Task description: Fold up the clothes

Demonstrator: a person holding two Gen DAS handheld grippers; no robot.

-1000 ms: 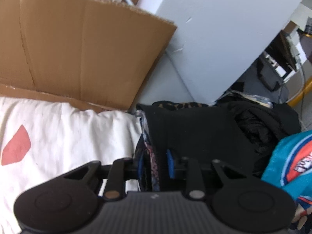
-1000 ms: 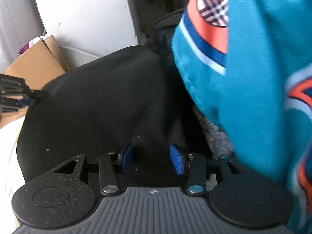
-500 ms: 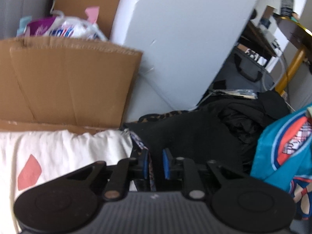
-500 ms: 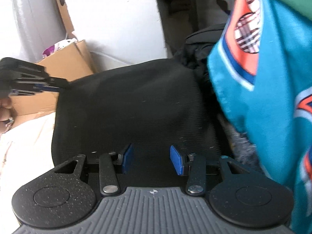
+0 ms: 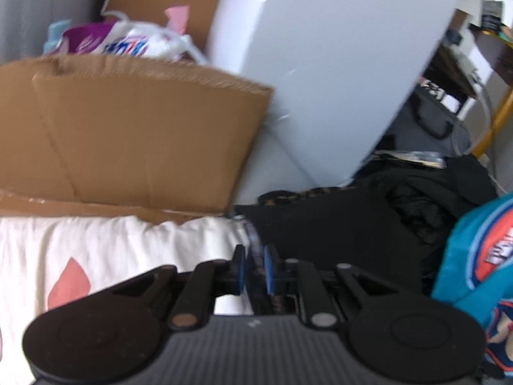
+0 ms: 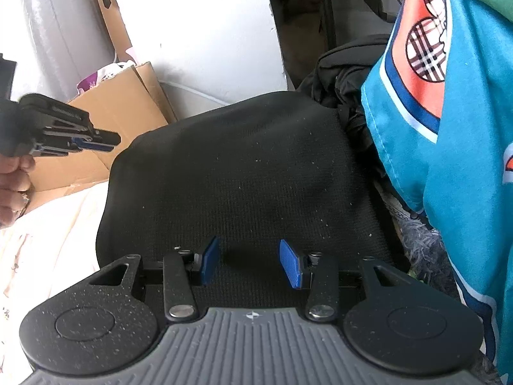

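Beside black garment (image 6: 243,173): teal jersey (image 6: 465,147), cardboard box (image 5: 128,134).

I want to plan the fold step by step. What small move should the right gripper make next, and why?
Probably the right gripper should ease down and close on the near edge of the black garment. Its jaws are open above that cloth and hold nothing, while the left gripper is shut on the garment's side edge. A second grip would let both lift it.

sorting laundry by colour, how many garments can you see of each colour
black garment, held by the left gripper, plus crumpled black clothing: 2
teal printed garment: 1
Total: 3
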